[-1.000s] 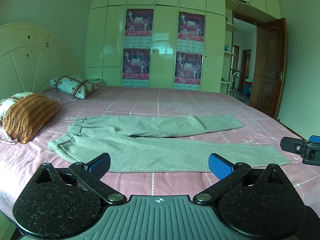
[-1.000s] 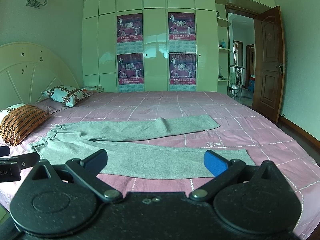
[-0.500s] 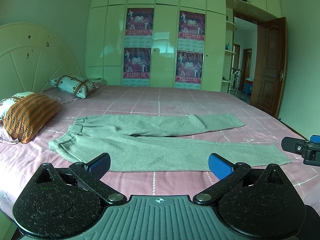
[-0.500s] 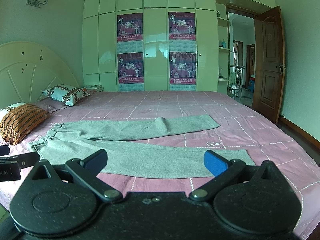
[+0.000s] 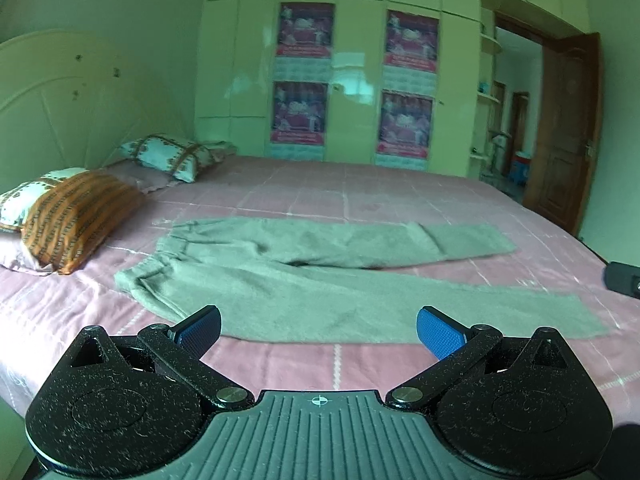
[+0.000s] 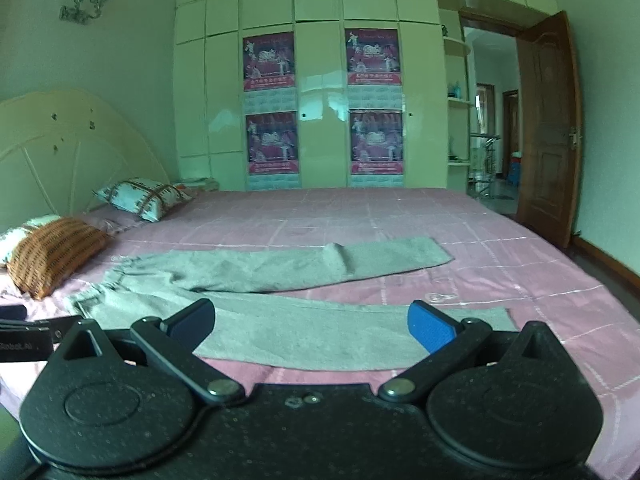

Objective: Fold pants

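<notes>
Grey pants (image 5: 320,280) lie flat on the pink bed (image 5: 360,184), waistband to the left, the two legs spread apart toward the right. They also show in the right wrist view (image 6: 280,304). My left gripper (image 5: 319,326) is open and empty, hovering over the near edge of the front leg. My right gripper (image 6: 311,322) is open and empty, over the near leg's front edge. The tip of the right gripper shows at the right edge of the left wrist view (image 5: 624,278). The left gripper shows at the left edge of the right wrist view (image 6: 28,334).
An orange striped pillow (image 5: 76,220) and a patterned pillow (image 5: 168,154) lie by the headboard (image 5: 60,112) at left. A wardrobe with posters (image 5: 352,80) stands behind the bed. A brown door (image 5: 564,140) stands open at right.
Both grippers have moved forward and a little lower toward the pants, which now look larger. The jaws have stayed open. The pants have not moved.
</notes>
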A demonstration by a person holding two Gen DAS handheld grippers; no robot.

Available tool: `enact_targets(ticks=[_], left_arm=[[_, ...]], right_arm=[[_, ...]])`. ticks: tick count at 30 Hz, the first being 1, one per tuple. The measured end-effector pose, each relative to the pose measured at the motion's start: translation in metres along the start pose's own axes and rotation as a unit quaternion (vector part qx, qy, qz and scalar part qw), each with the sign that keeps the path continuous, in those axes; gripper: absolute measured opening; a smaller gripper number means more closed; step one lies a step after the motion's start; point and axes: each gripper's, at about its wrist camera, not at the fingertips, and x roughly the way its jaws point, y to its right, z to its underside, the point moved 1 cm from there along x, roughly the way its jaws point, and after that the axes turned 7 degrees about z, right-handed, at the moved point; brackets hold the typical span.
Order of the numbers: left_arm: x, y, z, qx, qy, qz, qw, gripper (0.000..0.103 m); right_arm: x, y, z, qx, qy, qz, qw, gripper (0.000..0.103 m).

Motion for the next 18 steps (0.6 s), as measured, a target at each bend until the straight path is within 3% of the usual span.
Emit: enact_targets(ticks=[5,8,14,18], left_arm=[[0.036,-0.027,-0.008,-0.015,-0.025,0.017,0.9994,0.103],[0.061,-0.043,-0.017,0.013,-0.037,-0.006,0.9992,0.103],[0.120,-0.106,-0.059,0.000,-0.055,-0.020,0.9983,0.103],[0.171,-0.149,-0.088,0.010,-0.070,-0.053,0.9961,0.103]], right_arm=[[0.027,0.004,-0.016,0.001,-0.001,-0.016,1.000,0.097],[0.051,0.006,-0.027,-0.007,-0.006,-0.020,1.000,0.097],[0.106,0.007,-0.055,-0.020,-0.021,-0.026,0.999,0.092],[0.153,0.001,-0.078,-0.021,-0.029,-0.029,0.999,0.089]])
